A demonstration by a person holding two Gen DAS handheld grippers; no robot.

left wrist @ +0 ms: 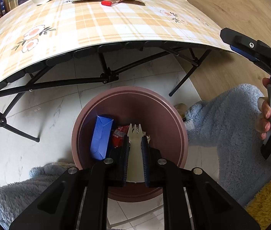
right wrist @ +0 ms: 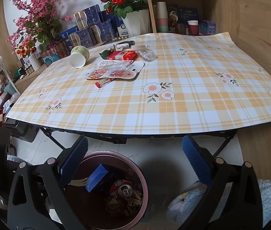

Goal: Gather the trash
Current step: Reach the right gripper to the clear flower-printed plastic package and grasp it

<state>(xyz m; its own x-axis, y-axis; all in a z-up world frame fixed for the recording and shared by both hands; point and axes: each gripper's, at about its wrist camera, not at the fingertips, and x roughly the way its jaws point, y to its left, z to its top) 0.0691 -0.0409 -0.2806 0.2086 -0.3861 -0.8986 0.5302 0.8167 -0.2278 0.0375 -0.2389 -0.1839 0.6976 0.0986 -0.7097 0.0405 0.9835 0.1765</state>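
My left gripper is shut on a cream plastic fork and holds it over the open pink trash bin on the floor. The bin holds a blue carton and a red wrapper. My right gripper is open and empty, above the floor in front of the table, with the bin below it; the fork tip, the blue carton and a red can show there. Trash lies on the table: a paper bowl, a red box, flat wrappers, a red tube, clear plastic.
The folding table has a plaid flowered cloth and black legs. Behind it stand flower pots, tins and shelves with cups. Fluffy blue slippers sit beside the bin. My right gripper's body shows at the right of the left wrist view.
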